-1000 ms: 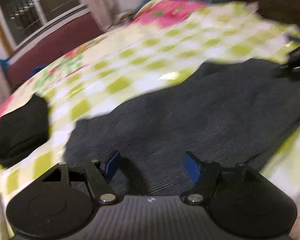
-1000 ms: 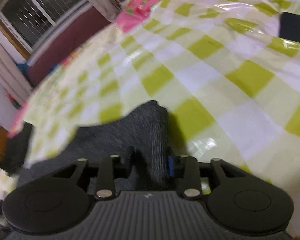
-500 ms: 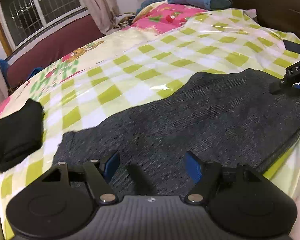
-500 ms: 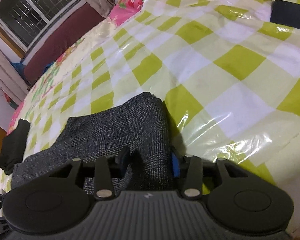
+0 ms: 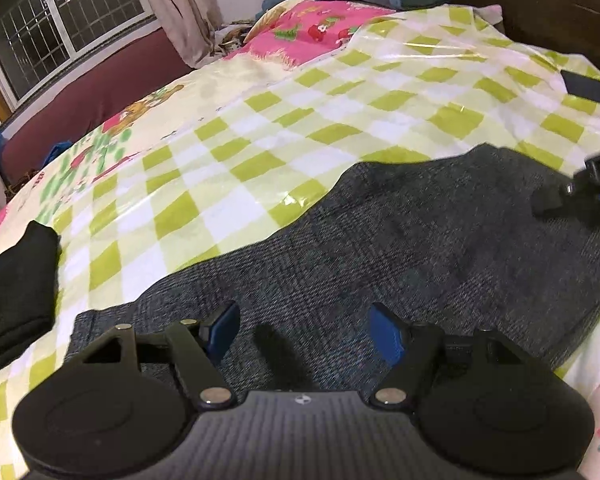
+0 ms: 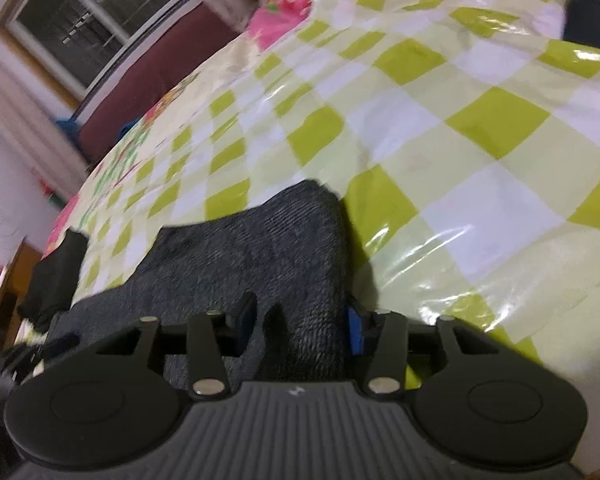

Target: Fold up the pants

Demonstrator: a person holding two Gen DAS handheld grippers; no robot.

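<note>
From my left camera, a folded black garment (image 5: 14, 296) sits at nine o'clock on the bed (image 5: 260, 128), clear of the grey pants (image 5: 380, 248), which lie flat on the green-checked plastic cover (image 5: 440, 92) from centre out toward three o'clock. My left tongs (image 5: 304, 330) stand wide over the pants, blue pads touching nothing. My right tongs (image 5: 572, 196) show at three o'clock at the far end of the pants. On the right camera, the right tongs (image 6: 300, 326) have just been opening; a ridge of pants cloth (image 6: 260, 264) stands between the pads, no longer pinched.
</note>
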